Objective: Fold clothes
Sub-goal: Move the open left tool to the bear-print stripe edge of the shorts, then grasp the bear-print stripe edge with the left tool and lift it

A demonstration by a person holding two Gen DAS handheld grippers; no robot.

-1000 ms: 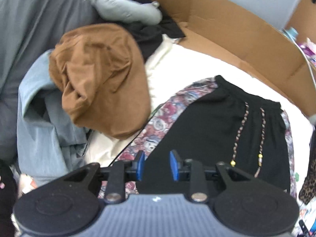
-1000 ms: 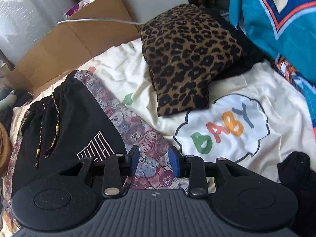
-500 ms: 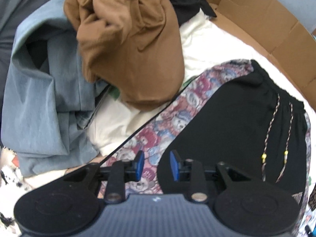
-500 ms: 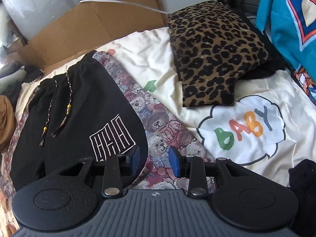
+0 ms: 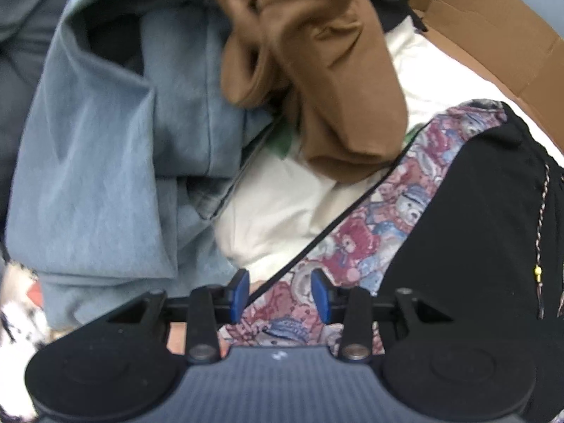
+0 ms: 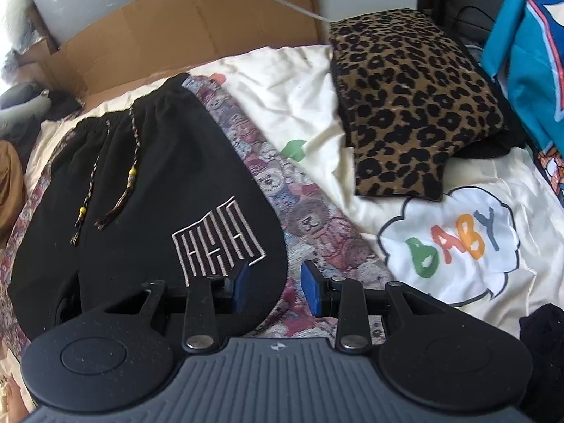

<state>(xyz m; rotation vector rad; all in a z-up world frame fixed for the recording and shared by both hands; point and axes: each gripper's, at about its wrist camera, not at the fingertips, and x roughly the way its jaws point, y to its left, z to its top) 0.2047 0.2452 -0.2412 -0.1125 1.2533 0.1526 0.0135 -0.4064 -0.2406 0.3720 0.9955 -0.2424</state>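
Black shorts with a braided drawstring and a white line logo lie flat on a teddy-bear print cloth spread over a cream sheet. In the left wrist view the same black shorts fill the right side, and the bear cloth runs under my left gripper, which is open above its dark-piped left edge. My right gripper is open over the lower right hem of the shorts, holding nothing.
A brown garment and a blue-grey garment are heaped at the left. A folded leopard-print piece lies at the right, by a cream sheet with a "BABY" cloud. Cardboard lines the far edge. A dark item sits bottom right.
Both grippers have moved down and closer to the cloth. The left one swung leftward toward the bear cloth's edge; the right one closed in on the shorts' hem. Both stay open.
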